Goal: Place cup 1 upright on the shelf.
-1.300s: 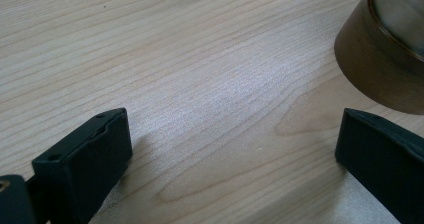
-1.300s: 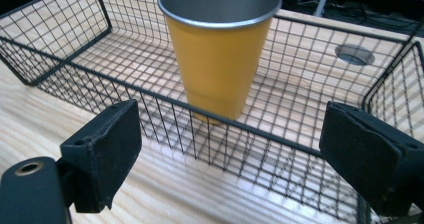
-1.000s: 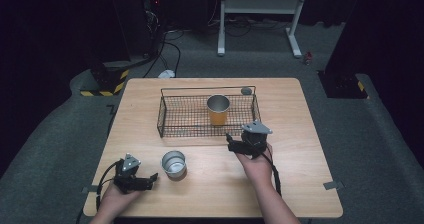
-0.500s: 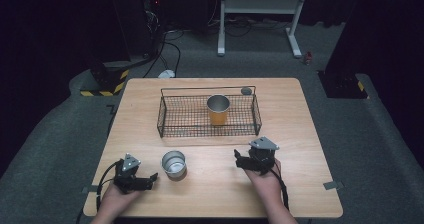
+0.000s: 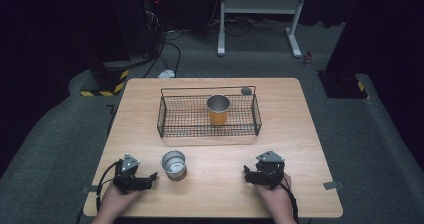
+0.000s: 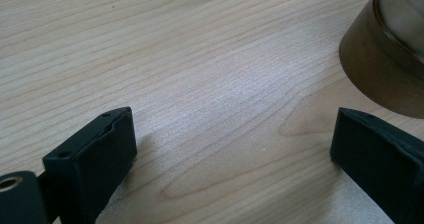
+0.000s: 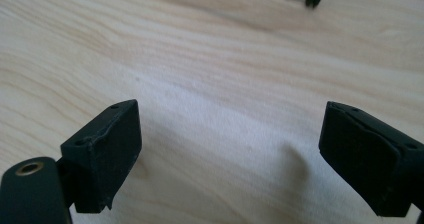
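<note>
The right gripper (image 5: 249,174) has come down from beside the wire basket (image 5: 170,118) to the near edge of the tabletop (image 5: 300,134), and it is holding nothing. An orange cup (image 5: 218,110) stands upright inside the basket, so I think that cup's turn is done. The next one is likely the silver cup (image 5: 173,164). It stands upright on the tabletop, outside the basket, near the front and just to the right of the left gripper (image 5: 150,176). The left gripper has stayed in its place, low on the tabletop and pointing at the silver cup. Its jaws have just been closing a little, but they are wide apart with only bare wood between them. In the left gripper view the silver cup (image 6: 390,54) sits just past the right jaw, very near, and it is not between the jaws. The right gripper's jaws are wide apart too, with only wood between them.
</note>
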Demonstrator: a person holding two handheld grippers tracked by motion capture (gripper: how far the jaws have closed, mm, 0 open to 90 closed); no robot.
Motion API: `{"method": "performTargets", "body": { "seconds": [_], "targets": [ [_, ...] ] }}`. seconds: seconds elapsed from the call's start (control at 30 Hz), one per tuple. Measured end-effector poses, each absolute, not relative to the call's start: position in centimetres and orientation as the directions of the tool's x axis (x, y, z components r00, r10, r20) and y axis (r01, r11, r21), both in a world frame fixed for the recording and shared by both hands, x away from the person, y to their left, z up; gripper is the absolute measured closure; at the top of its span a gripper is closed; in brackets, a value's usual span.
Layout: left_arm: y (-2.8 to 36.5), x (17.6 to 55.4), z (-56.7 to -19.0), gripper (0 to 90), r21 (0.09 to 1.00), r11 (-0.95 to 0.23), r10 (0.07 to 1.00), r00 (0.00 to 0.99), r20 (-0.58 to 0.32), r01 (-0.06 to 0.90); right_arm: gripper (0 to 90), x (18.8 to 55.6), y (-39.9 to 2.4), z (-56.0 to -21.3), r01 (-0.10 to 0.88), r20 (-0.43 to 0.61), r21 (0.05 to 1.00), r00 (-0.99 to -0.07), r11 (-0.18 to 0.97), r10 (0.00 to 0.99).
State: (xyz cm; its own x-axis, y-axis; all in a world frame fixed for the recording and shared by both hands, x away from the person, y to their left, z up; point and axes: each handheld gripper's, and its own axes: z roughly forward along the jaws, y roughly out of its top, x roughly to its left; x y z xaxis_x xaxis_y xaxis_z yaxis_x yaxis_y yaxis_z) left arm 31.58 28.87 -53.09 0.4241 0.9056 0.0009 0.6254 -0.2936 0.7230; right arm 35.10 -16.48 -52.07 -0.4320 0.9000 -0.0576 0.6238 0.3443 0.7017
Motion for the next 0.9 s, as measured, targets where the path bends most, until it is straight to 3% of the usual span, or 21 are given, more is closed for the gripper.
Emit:
{"method": "performTargets", "body": {
  "seconds": [0.3, 0.43, 0.63, 0.9],
  "targets": [
    [28.8, 31.4, -53.1, 5.7, 0.722, -0.285, 0.914, 0.405, 0.007, 0.63, 10.7, 34.8, -17.0, -52.5, 0.641, -0.017, 0.7, -0.427, 0.316, 0.904],
    [29.0, 31.4, -53.1, 0.3, 0.712, -0.248, 0.938, 0.347, 0.007, 0.657, 12.1, 34.7, -17.0, -52.5, 0.636, -0.019, 0.703, -0.431, 0.319, 0.902],
    [29.3, 31.3, -52.5, 2.4, 0.685, -0.271, 0.923, 0.385, -0.015, 0.676, 12.4, 34.9, -16.9, -52.5, 0.633, -0.022, 0.704, -0.432, 0.321, 0.902],
    [30.0, 30.6, -50.6, 3.7, 0.768, -0.213, 0.899, 0.429, -0.088, 0.604, 12.8, 34.8, -16.8, -52.5, 0.635, -0.02, 0.705, -0.429, 0.317, 0.903]
  ]
}}
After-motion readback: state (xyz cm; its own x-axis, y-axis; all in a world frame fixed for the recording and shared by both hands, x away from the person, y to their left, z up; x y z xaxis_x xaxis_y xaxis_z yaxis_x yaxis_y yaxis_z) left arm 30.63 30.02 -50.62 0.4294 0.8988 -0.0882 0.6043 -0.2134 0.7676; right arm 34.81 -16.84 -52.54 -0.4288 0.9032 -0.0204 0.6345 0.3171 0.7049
